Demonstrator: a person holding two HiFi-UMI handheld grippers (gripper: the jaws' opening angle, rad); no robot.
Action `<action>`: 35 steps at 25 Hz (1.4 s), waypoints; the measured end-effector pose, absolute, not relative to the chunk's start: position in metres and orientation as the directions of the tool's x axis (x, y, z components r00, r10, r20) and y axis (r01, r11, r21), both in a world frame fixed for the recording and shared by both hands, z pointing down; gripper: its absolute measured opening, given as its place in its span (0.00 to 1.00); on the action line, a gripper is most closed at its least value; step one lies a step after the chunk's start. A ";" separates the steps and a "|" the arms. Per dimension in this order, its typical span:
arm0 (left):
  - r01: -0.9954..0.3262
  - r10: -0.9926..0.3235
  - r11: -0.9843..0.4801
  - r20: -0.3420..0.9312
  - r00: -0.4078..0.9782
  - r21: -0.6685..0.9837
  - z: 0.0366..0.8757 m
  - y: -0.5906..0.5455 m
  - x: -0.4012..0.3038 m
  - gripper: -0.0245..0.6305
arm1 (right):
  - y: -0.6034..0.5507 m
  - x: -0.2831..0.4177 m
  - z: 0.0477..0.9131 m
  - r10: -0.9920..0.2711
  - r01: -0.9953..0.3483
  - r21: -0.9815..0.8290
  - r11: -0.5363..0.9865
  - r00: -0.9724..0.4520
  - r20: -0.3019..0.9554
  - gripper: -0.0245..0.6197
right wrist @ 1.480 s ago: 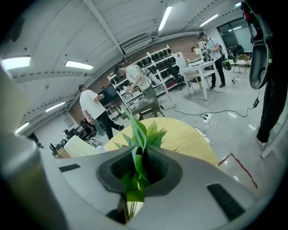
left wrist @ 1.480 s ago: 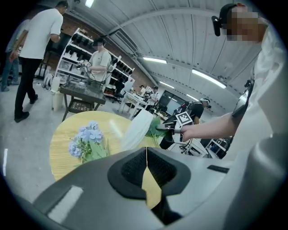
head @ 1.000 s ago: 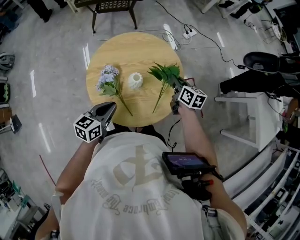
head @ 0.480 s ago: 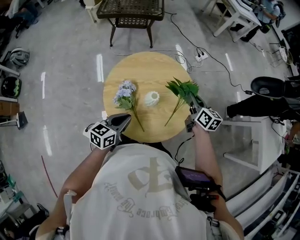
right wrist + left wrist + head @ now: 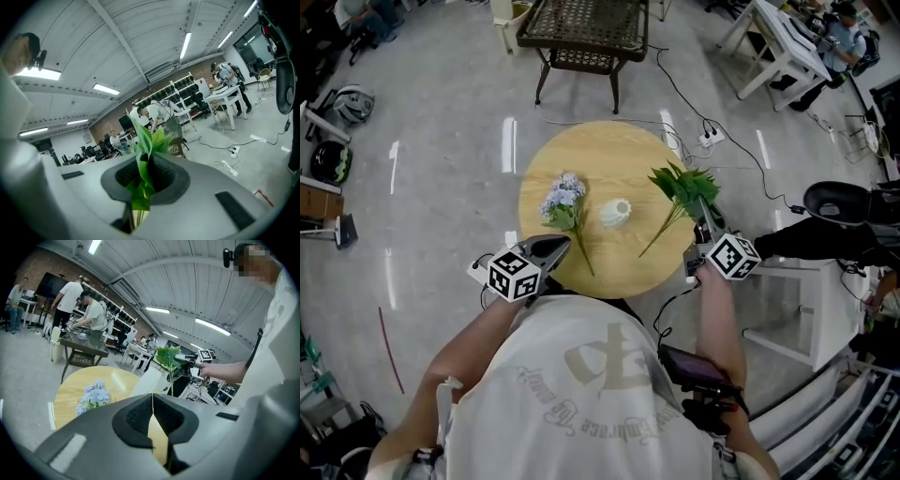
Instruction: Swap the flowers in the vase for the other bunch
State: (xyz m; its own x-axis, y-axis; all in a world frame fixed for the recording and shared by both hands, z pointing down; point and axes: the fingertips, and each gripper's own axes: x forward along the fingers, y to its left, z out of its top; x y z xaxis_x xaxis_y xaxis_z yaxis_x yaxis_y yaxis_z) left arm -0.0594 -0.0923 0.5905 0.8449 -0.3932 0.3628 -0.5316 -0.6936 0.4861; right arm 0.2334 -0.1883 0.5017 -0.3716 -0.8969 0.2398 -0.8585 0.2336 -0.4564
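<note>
Green bunch [image 5: 682, 186] clamped in right claw [image 5: 705, 225], held above surface [image 5: 581, 155]; left claw [image 5: 551, 249] closed, empty, vase [image 5: 616, 213] ahead of it.

1. The left gripper [image 5: 562, 242] is held low in front of the body, jaws pressed together with nothing between them.
2. The right gripper [image 5: 704, 216] is clamped on the stems of the green bunch [image 5: 682, 184], which seems to hang free from the jaws.
3. Both arms reach forward. The right forearm [image 5: 712, 314] is stretched out farther than the left forearm [image 5: 469, 333].
</note>
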 end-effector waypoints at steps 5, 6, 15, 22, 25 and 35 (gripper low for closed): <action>-0.538 -0.403 -0.687 0.360 0.841 0.489 0.590 -0.089 -0.064 0.05 | -0.195 0.231 0.475 -0.903 -0.855 -0.445 0.268 -0.383 0.193 0.07; -0.540 -0.405 -0.685 0.361 0.840 0.488 0.590 -0.090 -0.065 0.05 | -0.197 0.229 0.470 -0.903 -0.854 -0.441 0.276 -0.387 0.185 0.07; -0.545 -0.420 -0.684 0.348 0.838 0.485 0.587 -0.094 -0.065 0.05 | -0.210 0.223 0.425 -0.900 -0.837 -0.419 0.351 -0.426 0.097 0.07; -0.547 -0.424 -0.683 0.348 0.836 0.484 0.585 -0.096 -0.069 0.05 | -0.222 0.207 0.389 -0.883 -0.819 -0.395 0.417 -0.468 0.039 0.07; -0.548 -0.426 -0.684 0.346 0.836 0.482 0.585 -0.098 -0.069 0.05 | -0.226 0.198 0.379 -0.873 -0.808 -0.392 0.440 -0.487 0.026 0.07; -0.558 -0.439 -0.680 0.346 0.829 0.475 0.591 -0.083 -0.068 0.05 | -0.221 0.180 0.350 -0.829 -0.749 -0.390 0.536 -0.553 -0.077 0.07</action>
State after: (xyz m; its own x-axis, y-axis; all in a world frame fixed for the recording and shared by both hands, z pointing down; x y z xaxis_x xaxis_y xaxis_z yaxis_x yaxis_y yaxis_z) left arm -0.0683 -0.0833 0.5905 0.8292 -0.4389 0.3462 -0.5584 -0.6798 0.4754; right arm 0.1799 -0.2213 0.3505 -0.5534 -0.8293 -0.0773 -0.7486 0.5360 -0.3902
